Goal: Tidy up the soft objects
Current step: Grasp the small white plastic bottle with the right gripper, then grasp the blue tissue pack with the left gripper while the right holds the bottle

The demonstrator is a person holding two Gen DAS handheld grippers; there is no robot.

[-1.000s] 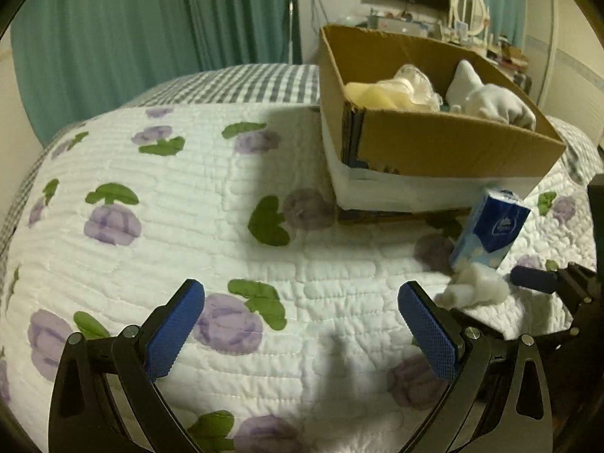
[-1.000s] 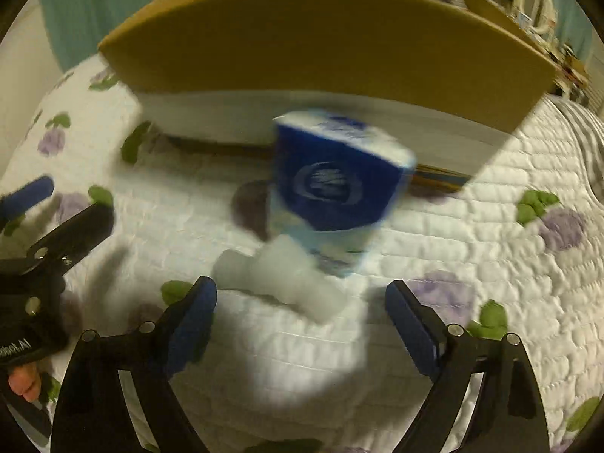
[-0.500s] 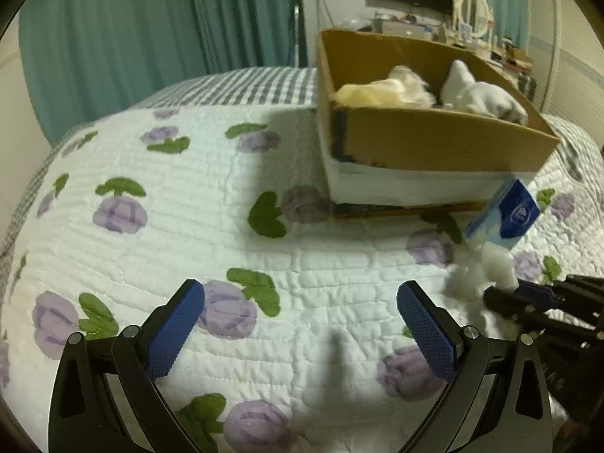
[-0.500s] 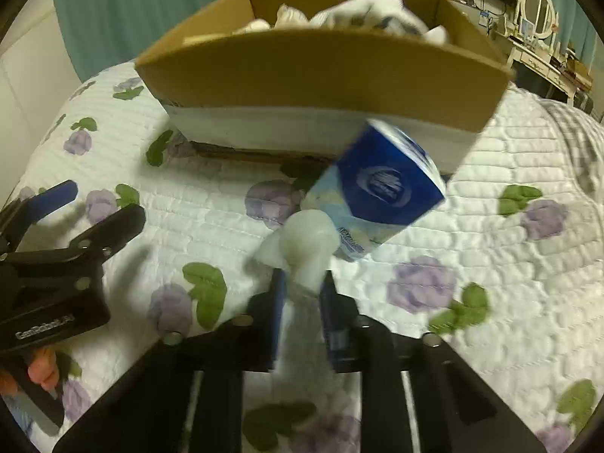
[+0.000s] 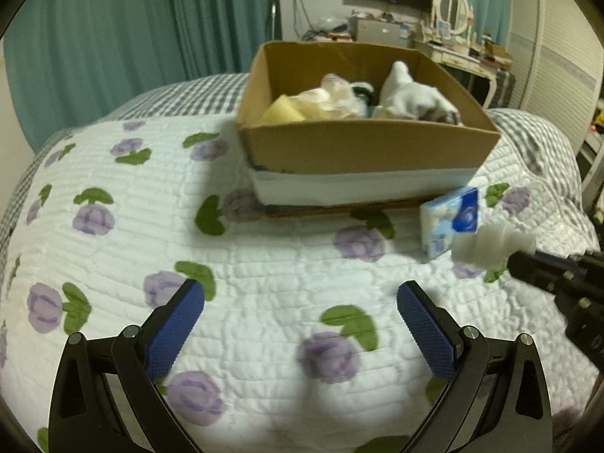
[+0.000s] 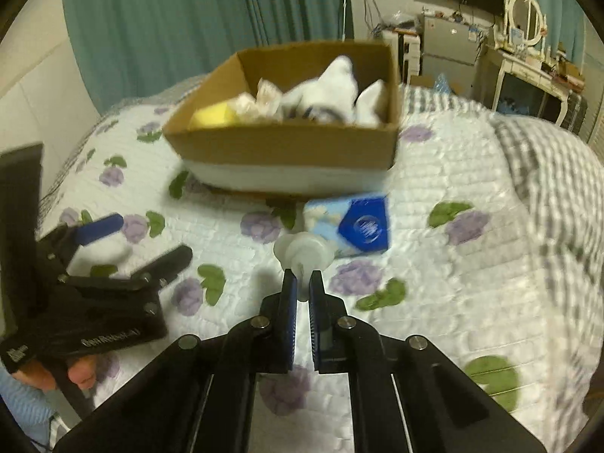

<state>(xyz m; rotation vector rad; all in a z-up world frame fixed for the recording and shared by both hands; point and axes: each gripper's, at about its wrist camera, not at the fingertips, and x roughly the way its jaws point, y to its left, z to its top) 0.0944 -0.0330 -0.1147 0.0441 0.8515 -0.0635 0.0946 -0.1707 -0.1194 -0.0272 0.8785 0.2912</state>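
The right gripper (image 6: 301, 287) is clenched on a white soft lump (image 6: 303, 252) at the frame's centre, above the quilt (image 6: 434, 283), just beside the blue tissue pack (image 6: 353, 229). The left gripper (image 5: 301, 315) stands wide and released at lower centre. The cardboard box (image 5: 362, 147) sits upper centre.

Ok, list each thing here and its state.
Right gripper: shut on the white roll, lifted off the quilt.
Left gripper: open, holding nothing.
Box: open-topped, soft items inside.
Tissue pack: tilted beside the box.
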